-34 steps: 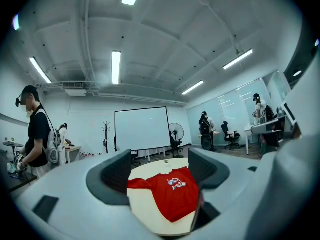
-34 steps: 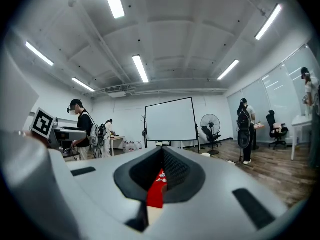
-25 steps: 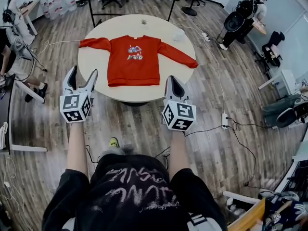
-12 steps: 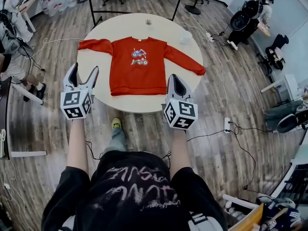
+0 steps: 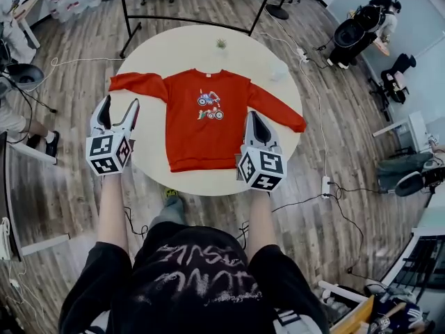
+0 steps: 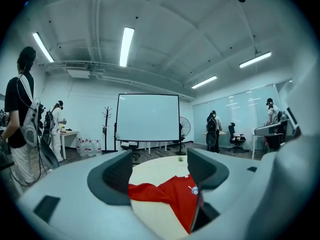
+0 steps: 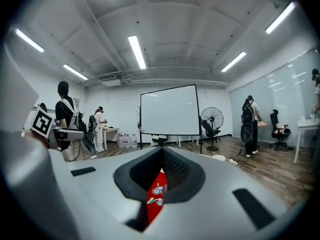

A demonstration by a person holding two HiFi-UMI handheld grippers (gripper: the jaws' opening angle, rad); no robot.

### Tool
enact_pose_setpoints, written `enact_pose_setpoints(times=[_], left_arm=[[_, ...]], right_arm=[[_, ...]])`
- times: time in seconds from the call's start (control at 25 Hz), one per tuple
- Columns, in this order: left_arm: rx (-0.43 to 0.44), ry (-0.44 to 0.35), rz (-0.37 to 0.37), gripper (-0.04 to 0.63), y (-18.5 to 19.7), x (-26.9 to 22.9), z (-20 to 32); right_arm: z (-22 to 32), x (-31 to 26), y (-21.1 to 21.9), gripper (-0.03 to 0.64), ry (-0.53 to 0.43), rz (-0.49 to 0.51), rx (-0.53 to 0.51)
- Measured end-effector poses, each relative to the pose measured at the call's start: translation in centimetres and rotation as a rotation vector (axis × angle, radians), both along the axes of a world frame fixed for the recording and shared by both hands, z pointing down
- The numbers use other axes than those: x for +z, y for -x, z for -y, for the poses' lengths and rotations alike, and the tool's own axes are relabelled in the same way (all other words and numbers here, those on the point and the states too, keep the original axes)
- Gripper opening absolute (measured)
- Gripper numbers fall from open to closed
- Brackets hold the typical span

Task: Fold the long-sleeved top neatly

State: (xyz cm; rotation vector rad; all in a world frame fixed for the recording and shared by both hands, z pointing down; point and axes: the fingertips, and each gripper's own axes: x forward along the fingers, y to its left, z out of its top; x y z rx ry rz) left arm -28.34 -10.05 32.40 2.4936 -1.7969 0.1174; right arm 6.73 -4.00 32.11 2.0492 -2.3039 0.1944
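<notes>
Both grippers have come forward toward the table (image 5: 174, 47) over the last second, and the whole tabletop now sits closer below me than it did before, when the grippers were short of its near edge. On the head view I see the left gripper (image 5: 118, 106) over the table's left rim, just near of the left sleeve, while the right gripper (image 5: 252, 117) shows over the near right part of the table, right beside the hem's right corner of the red top (image 5: 205, 127). That top lies flat in the middle of the round table, front up with its printed picture showing, collar on the far side, hem on the near side, and both sleeves spread out to left and right; the right cuff reaches about to the table's right edge. Looking along the left fingers, they have just drawn in a touch yet stand wide apart and released, with only the left sleeve and bare tabletop seen beyond them, nothing touching them. Looking along the right fingers, they are clenched together on nothing, and a thin strip of the red cloth shows past them. A small plant (image 5: 221, 44) stands on the far side of the table, well apart from the collar.
</notes>
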Motion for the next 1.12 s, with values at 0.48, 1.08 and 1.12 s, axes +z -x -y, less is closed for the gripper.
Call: enact_pose_setpoints(times=[0.48,1.08,1.12], left_arm=[[0.017,0.095,-0.019,0.337,3.5,4.5,11.8],[-0.024,0.173,-0.017,0.336,0.4,8.6,14.2],[-0.029,0.175,-0.02,0.336,0.2,8.7,14.2]], right_arm=[[11.2,2.7,3.3,0.005,0.074,-0.007,0.039],[16.7,7.3,3.0,0.005,0.138,0.024,-0.057],[16.8,7.4,3.0,0.005,0.141,0.023,-0.065]])
